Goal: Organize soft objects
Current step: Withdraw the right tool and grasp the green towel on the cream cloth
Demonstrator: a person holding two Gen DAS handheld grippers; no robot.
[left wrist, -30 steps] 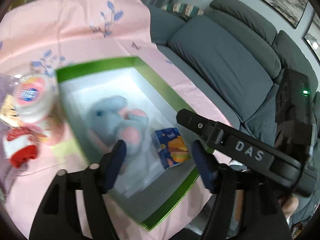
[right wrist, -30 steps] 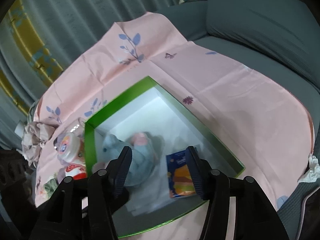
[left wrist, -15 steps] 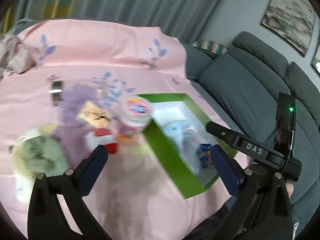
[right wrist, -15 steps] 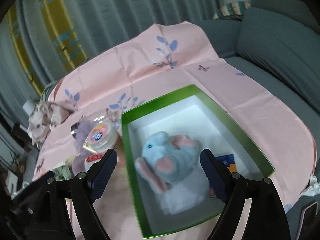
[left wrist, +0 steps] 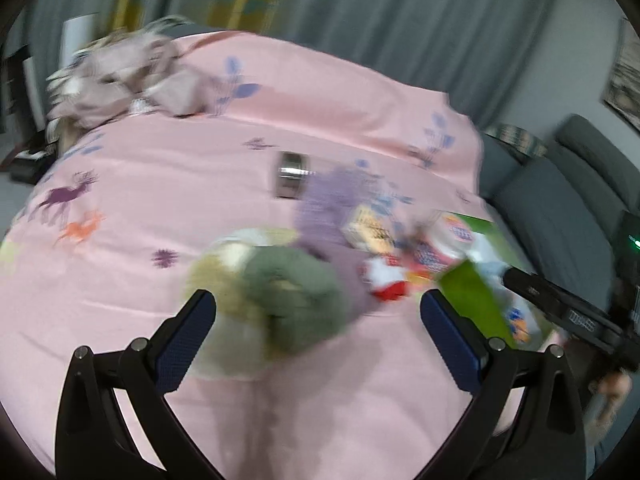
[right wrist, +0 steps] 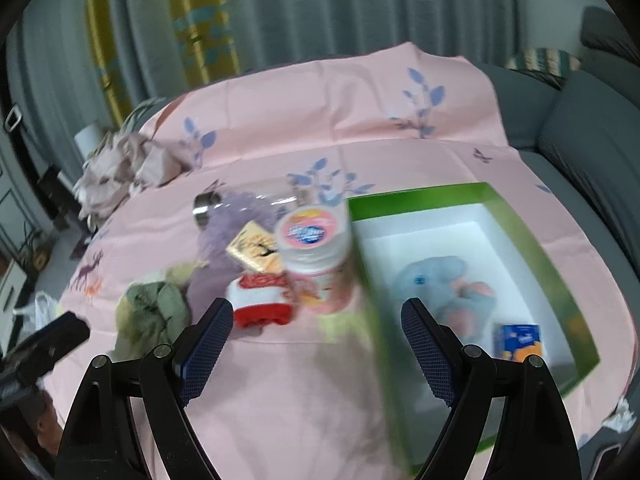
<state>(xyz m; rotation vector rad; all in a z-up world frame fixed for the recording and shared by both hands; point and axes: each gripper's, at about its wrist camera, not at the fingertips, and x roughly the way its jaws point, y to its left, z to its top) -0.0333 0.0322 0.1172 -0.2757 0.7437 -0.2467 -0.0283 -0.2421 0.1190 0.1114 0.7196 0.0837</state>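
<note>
A blue and pink plush elephant (right wrist: pixel 436 280) lies inside the green box (right wrist: pixel 416 192), beside a small blue and orange carton (right wrist: pixel 520 340). My right gripper (right wrist: pixel 318 312) hangs open and empty over the pink cloth, in front of the box's left wall. A blurred green and yellow soft toy (left wrist: pixel 280 296) lies just ahead of my left gripper (left wrist: pixel 316 304), which is wide open with nothing in it. Behind the toy are a purple fluffy piece (left wrist: pixel 332 200) and a red and white soft item (left wrist: pixel 384 280). In the left wrist view the green box (left wrist: pixel 472 288) sits at the right.
A pink-lidded jar (right wrist: pixel 312 248) and a yellow packet (right wrist: pixel 256 248) stand left of the box. A metal ring (right wrist: pixel 204 206) lies farther back, and crumpled cloth (right wrist: pixel 120 168) sits at the far left edge. A grey sofa (right wrist: pixel 592 152) borders the right.
Both grippers have drawn back from the box and swung left, their jaws spreading wide. The plush elephant stays in the box. The left view now faces the green soft toy.
</note>
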